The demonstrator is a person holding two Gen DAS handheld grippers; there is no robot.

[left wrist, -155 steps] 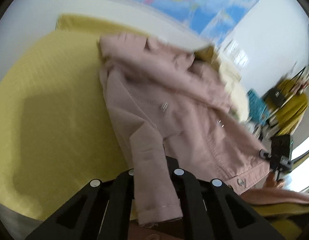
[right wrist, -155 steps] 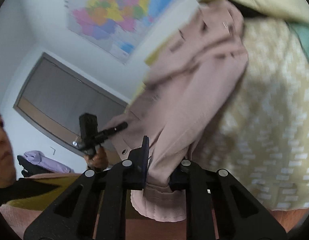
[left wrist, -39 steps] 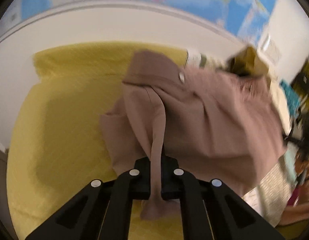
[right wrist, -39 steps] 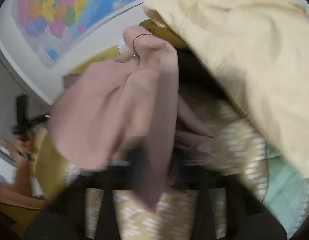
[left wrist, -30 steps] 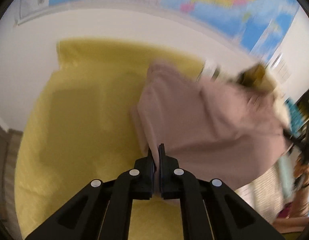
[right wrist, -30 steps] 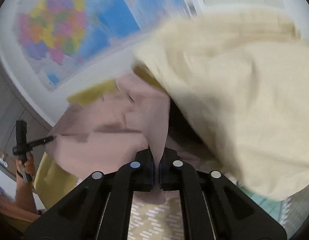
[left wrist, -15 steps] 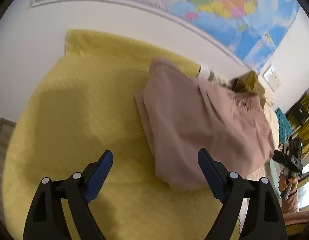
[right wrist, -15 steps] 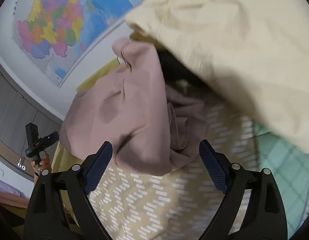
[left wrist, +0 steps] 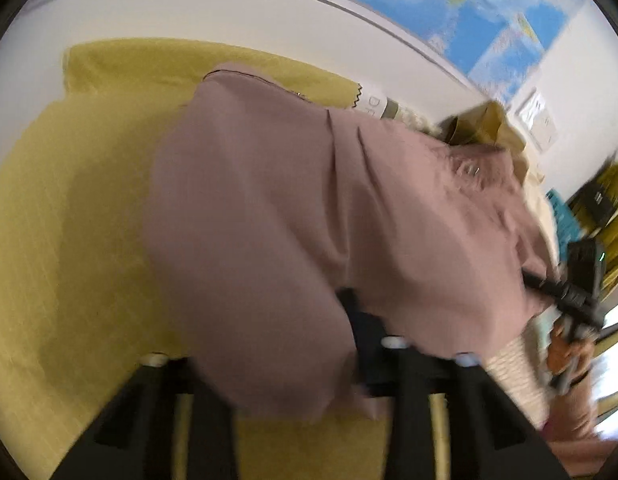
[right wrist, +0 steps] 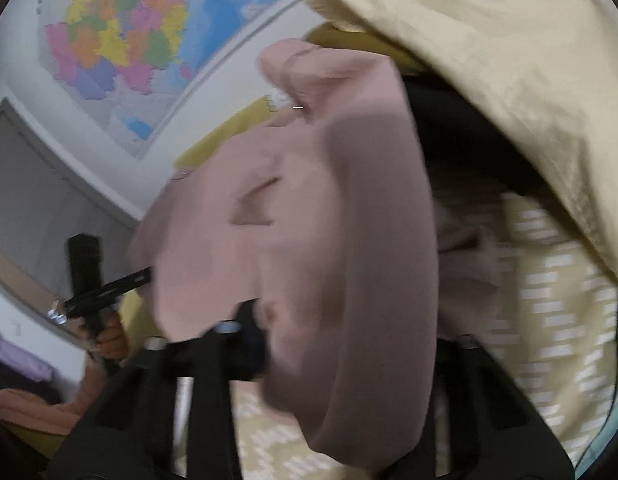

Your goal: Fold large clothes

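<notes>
Folded dusty-pink jacket point(left wrist: 293, 216) lies bunched on the yellow bedspread point(left wrist: 69, 240).

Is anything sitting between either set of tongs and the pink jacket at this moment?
Nothing visible. In both wrist views the pink jacket lies directly between the fingers of the left tongs and the right tongs, whose jaws have just been closing. Blur hides whether the pads press the fabric.
</notes>
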